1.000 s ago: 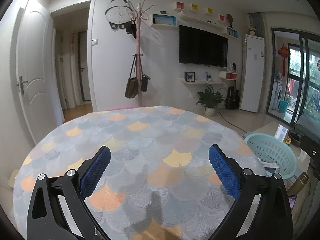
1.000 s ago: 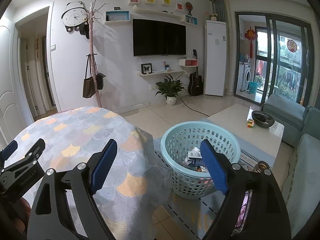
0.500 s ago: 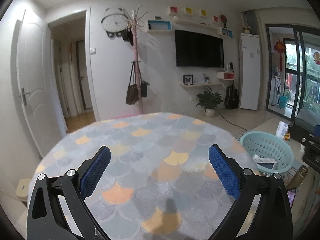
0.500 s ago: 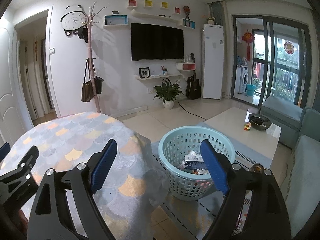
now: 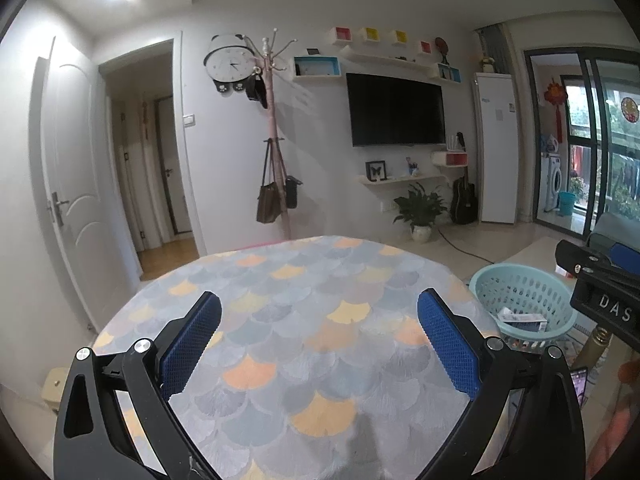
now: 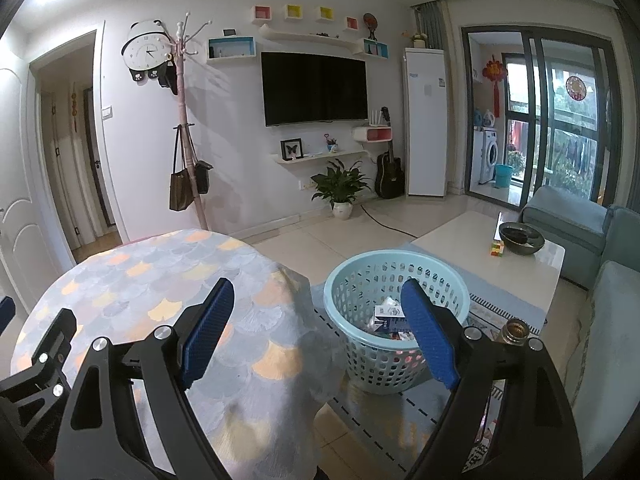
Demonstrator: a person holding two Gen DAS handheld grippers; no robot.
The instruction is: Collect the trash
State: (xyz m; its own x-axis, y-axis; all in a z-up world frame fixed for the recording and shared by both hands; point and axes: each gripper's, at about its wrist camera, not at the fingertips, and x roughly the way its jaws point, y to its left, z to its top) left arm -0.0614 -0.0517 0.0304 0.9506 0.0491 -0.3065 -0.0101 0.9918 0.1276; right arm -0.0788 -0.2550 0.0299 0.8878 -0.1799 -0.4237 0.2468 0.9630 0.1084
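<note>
Both claws are up over the round table point(image 5: 280, 320) with its fan-pattern cloth, and both are empty. The left gripper point(image 5: 319, 342) has its blue pads spread wide with nothing but tablecloth showing between them. The right gripper point(image 6: 318, 330) is just as wide apart, one finger over the table's edge, the other in front of the pale blue laundry-style basket point(image 6: 360, 276) standing on the floor just beside the table. And there is the trash point(image 6: 386, 314): small boxes and wrappers lying in the bottom of that basket, though what each piece is stays hard to make out through the lens. A brown bottle point(image 6: 516, 330) stands on the floor near the basket, by the right finger. Beyond, a low white coffee table point(image 6: 472, 240) carries a dark bowl point(image 6: 522, 238). On the far wall hangs the television point(image 6: 314, 88), with a potted plant point(image 6: 340, 188) below it.
</note>
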